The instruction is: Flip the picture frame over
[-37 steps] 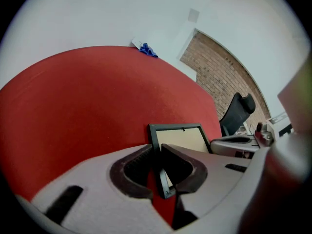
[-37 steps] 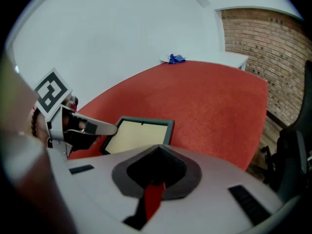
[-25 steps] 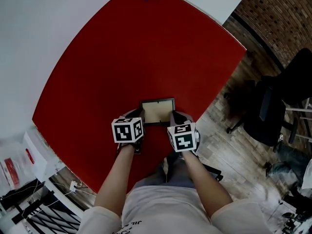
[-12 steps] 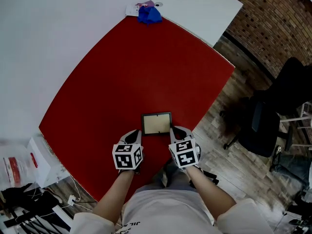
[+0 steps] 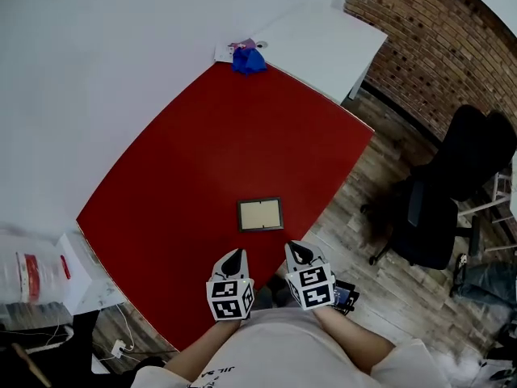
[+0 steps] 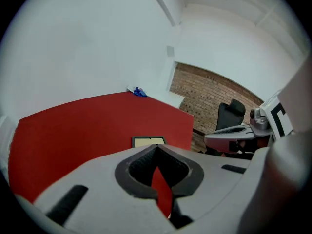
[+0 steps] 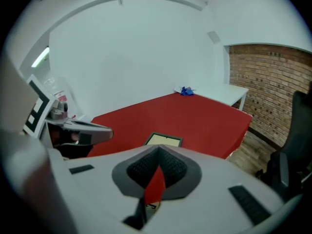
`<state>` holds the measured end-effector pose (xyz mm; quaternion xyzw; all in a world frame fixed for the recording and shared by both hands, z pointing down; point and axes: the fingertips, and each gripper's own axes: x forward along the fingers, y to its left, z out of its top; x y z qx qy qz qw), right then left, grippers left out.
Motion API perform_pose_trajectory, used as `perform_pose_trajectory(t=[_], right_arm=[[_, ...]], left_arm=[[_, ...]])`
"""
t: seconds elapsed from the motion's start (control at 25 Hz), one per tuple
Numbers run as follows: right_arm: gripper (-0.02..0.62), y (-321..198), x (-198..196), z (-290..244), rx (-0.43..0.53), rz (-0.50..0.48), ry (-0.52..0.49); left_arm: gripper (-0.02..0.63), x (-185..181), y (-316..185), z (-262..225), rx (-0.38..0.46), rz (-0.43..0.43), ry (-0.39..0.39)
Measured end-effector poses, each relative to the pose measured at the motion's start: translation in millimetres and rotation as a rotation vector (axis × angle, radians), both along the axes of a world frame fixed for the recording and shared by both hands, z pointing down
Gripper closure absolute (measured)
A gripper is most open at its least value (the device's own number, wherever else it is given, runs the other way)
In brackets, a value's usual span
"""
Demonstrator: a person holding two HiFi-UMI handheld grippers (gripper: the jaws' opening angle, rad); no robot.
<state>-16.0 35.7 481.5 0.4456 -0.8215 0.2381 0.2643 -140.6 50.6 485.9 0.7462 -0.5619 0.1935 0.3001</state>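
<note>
Frame (image 5: 260,214) lies flat on red table (image 5: 194,144), pale side up, close to near edge. Nearest person: left gripper (image 5: 236,255) and right gripper (image 5: 296,247), side by side. Both have jaws pressed together, nothing in them. Both stay just short of frame, not touching. Far corner: blue thing (image 5: 249,60). Past that: white table (image 5: 323,43). Right, on floor: black chair (image 5: 452,184).

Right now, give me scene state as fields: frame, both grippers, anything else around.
frame: picture frame lying flat on red table, cream panel up, dark border
left gripper: shut, empty, clear of the frame, near the person's body
right gripper: shut, empty, clear of the frame
other: blue object at the table's far corner; office chair on the floor at right
</note>
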Motion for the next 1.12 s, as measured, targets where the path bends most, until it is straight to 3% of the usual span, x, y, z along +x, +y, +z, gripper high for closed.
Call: perform_pose_trajectory(t=[0.32, 1.12], right_arm=[[0.591, 4, 2, -15, 0.049, 0.0, -0.024], [0.592, 17, 3, -20, 0.058, -0.004, -0.026]], left_arm=[[0.601, 9, 1, -20, 0.063, 0.02, -0.042], [0.601, 16, 11, -22, 0.058, 0.046, -0.029]])
